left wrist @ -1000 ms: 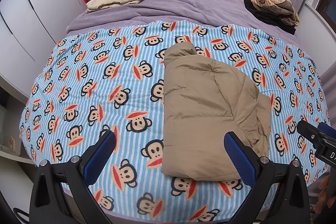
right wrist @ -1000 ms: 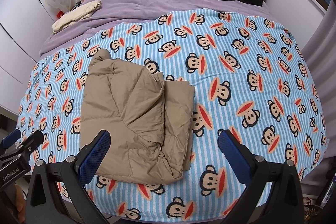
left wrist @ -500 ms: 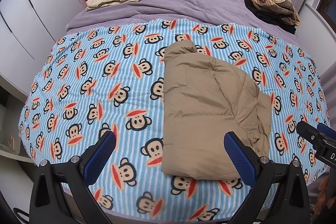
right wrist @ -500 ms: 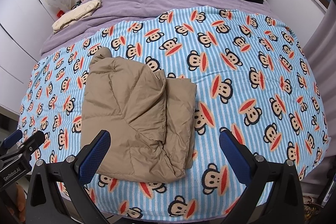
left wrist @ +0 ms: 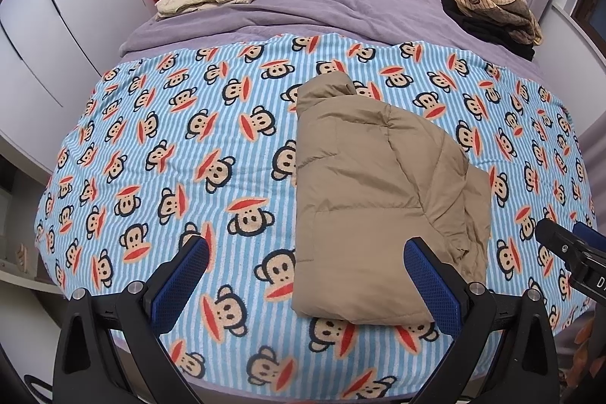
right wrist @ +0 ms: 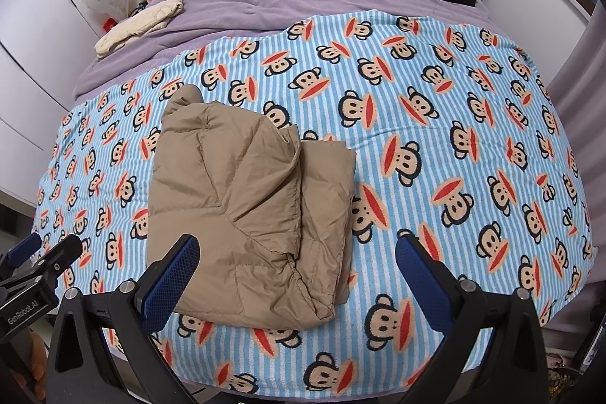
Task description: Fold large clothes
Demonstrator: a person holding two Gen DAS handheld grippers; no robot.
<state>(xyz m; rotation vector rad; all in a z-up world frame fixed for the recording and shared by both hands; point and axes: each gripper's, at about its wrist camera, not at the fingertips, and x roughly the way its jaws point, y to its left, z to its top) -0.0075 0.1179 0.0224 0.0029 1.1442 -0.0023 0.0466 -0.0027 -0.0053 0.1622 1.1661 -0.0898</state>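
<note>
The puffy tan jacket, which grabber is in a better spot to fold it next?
Probably the right gripper. Its open fingers point at the tan jacket and its loose, messy right layers. The left gripper, also open, mostly faces bare monkey blanket.

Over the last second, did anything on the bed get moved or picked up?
Nothing visibly changed. The folded tan puffer jacket lies in the same spot on the monkey-print blanket. The left gripper and the right gripper both hang open and empty above the bed's near edge; the views barely drifted.
</note>
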